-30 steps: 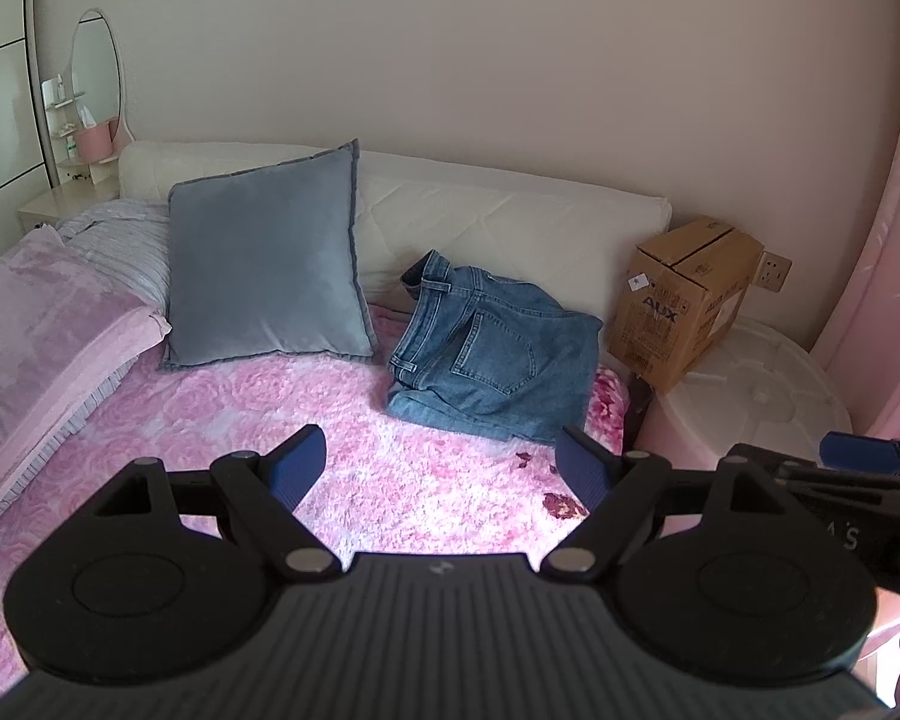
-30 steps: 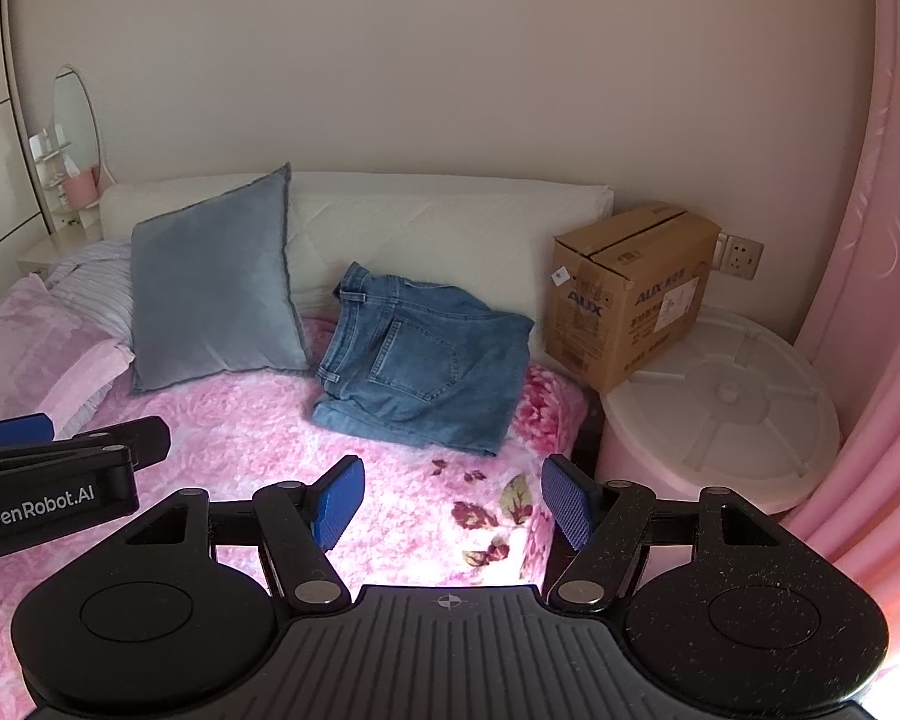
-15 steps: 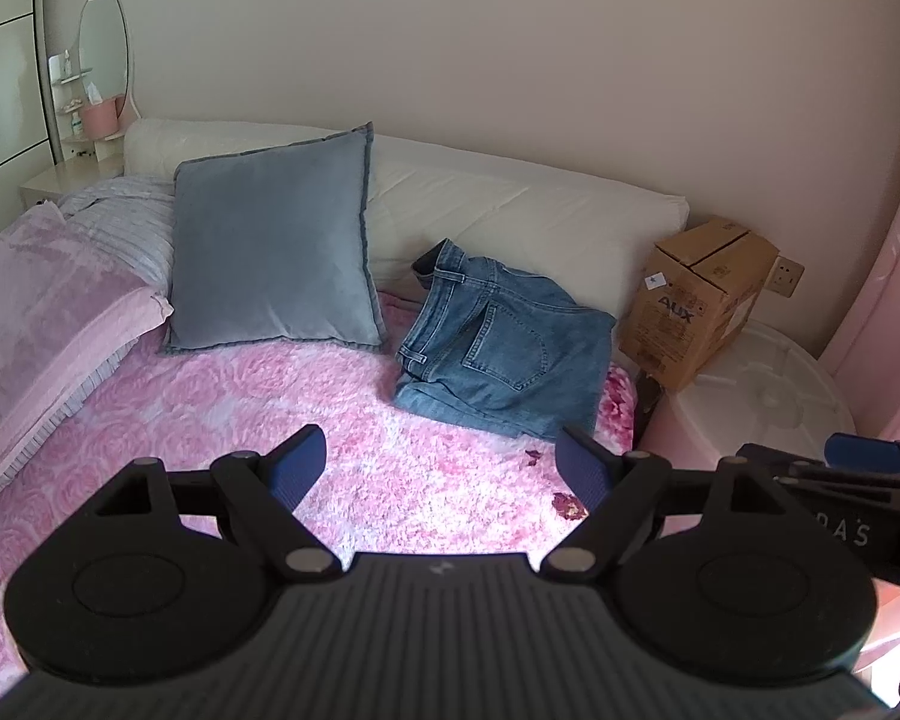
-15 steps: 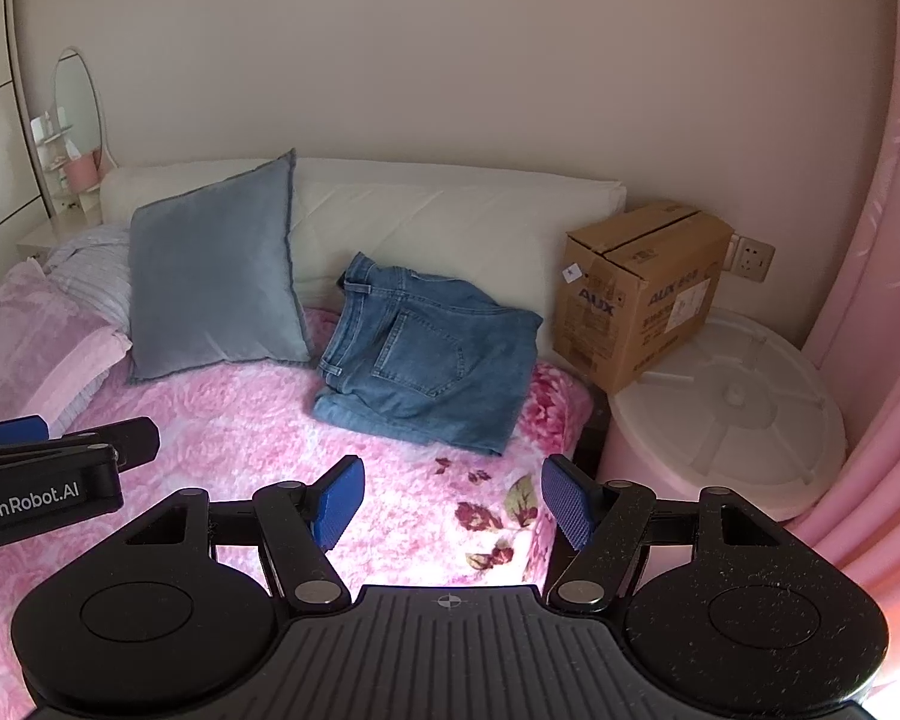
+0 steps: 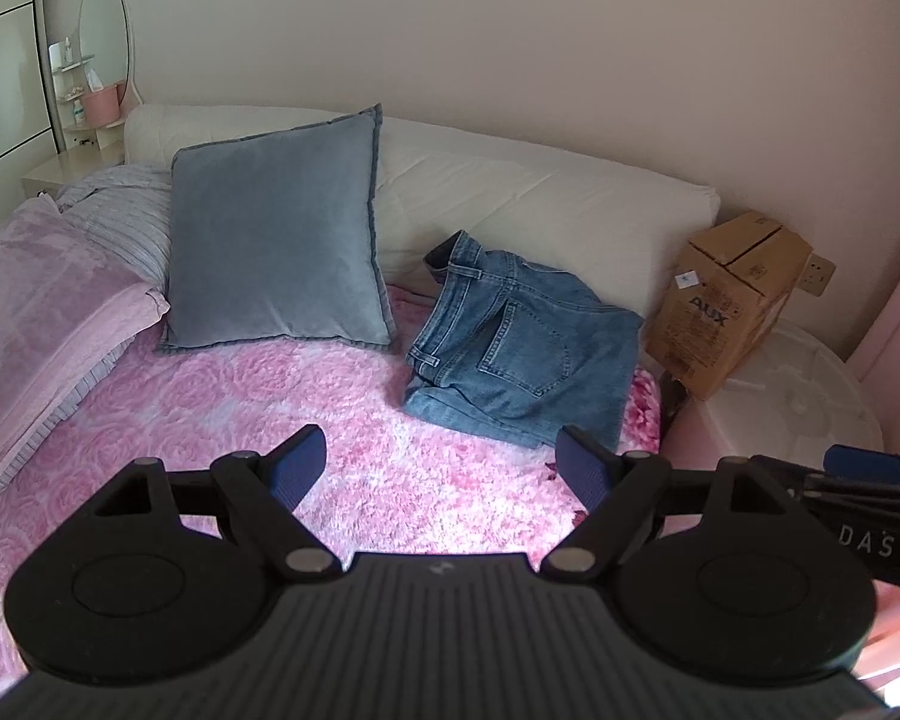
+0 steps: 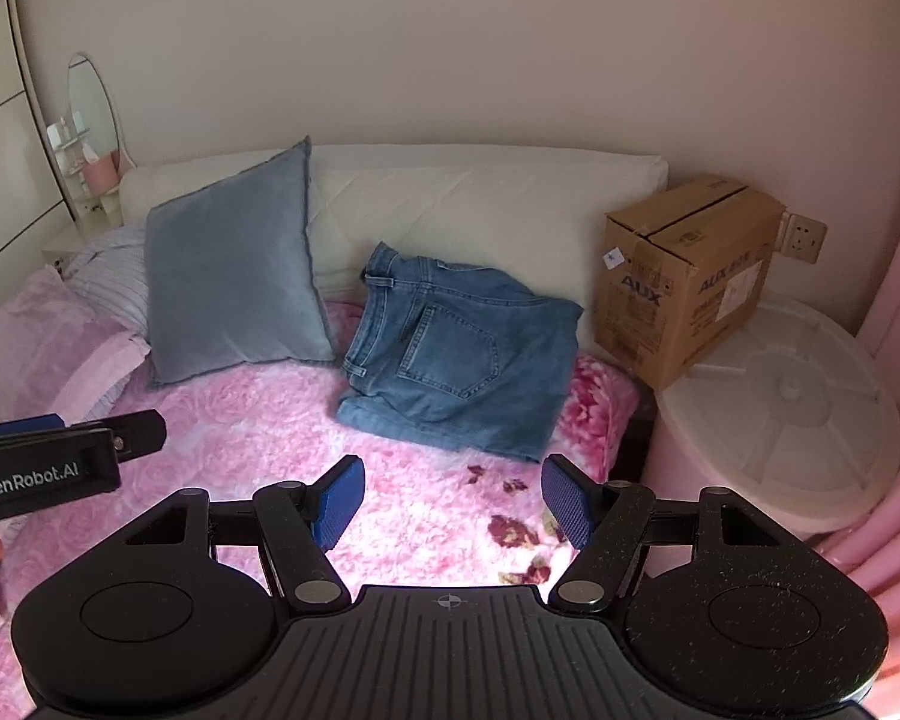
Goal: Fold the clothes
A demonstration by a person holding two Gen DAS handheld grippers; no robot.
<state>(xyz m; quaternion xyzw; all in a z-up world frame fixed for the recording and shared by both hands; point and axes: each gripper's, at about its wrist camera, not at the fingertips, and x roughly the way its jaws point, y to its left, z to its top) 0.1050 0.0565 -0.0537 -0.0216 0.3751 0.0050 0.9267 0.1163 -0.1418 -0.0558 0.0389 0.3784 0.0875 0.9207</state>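
A pair of blue jeans (image 5: 522, 348) lies folded on the pink floral blanket (image 5: 354, 438), at the head of the bed against the white headboard cushion; it also shows in the right wrist view (image 6: 456, 354). My left gripper (image 5: 444, 471) is open and empty, held above the blanket short of the jeans. My right gripper (image 6: 453, 498) is open and empty, also above the blanket short of the jeans. Each gripper shows at the edge of the other's view: the right one (image 5: 864, 480) and the left one (image 6: 60, 456).
A grey-blue pillow (image 5: 276, 234) leans on the white headboard cushion (image 5: 540, 198) left of the jeans. A cardboard box (image 6: 684, 276) sits on a round white stand (image 6: 780, 396) right of the bed. Pink bedding (image 5: 30, 300) lies left. A pink curtain (image 6: 894, 360) hangs at right.
Both grippers have tilted and shifted a little, so the bed and jeans sit slightly lower and further right in view. Both stay open and empty.
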